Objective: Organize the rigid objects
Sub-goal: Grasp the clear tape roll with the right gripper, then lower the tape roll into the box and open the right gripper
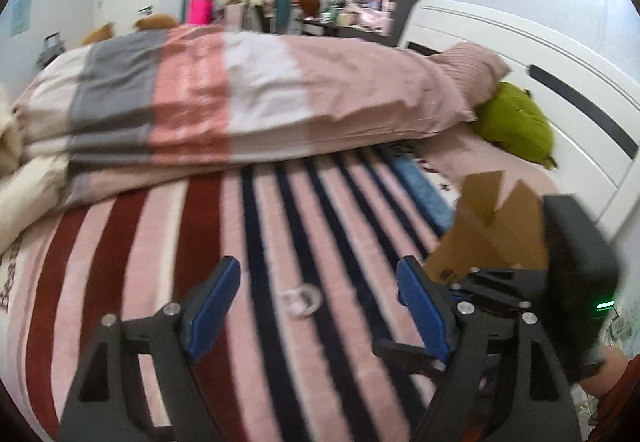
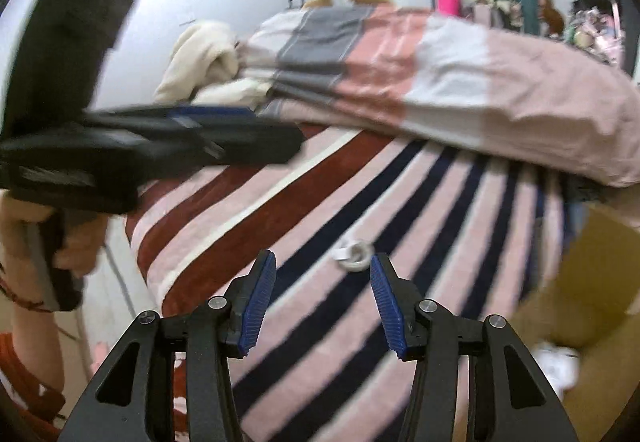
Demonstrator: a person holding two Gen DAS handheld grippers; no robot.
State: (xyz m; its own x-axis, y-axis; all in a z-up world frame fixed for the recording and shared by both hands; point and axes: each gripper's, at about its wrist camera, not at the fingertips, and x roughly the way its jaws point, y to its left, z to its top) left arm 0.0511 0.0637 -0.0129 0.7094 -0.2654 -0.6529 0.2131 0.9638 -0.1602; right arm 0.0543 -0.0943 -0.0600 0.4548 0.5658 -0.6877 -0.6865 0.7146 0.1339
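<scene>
Hard to make out: both views are motion-blurred; the small clear ring-shaped object (image 1: pixel 301 299) on the striped blanket (image 1: pixel 168 306) cannot be identified beyond a pale, see-through loop with a tab.
Task object: in the right wrist view the same ring-shaped object (image 2: pixel 354 255) lies on the blanket at 12 o'clock, just ahead of the fingertips, nearer the right-hand pad.
Left gripper (image 1: pixel 320 302): jaws spread wide, nothing between them; the ring sits on the blanket between the two blue pads (image 1: pixel 214 306).
Right gripper (image 2: pixel 322 302): jaws wide apart, empty.
Cut off: a cardboard box (image 2: pixel 588 306) runs out of frame at 3 o'clock in the right wrist view; a white item inside it is too blurred to name.
In the way: in the left wrist view the box flaps (image 1: pixel 488 226) stand at 2 o'clock, partly behind the other gripper's black body.
Around: a folded pink-and-grey duvet (image 1: pixel 224 98) at 12 o'clock, a green plush (image 1: pixel 516 122) by the white headboard (image 1: pixel 560 82) at 2 o'clock.
</scene>
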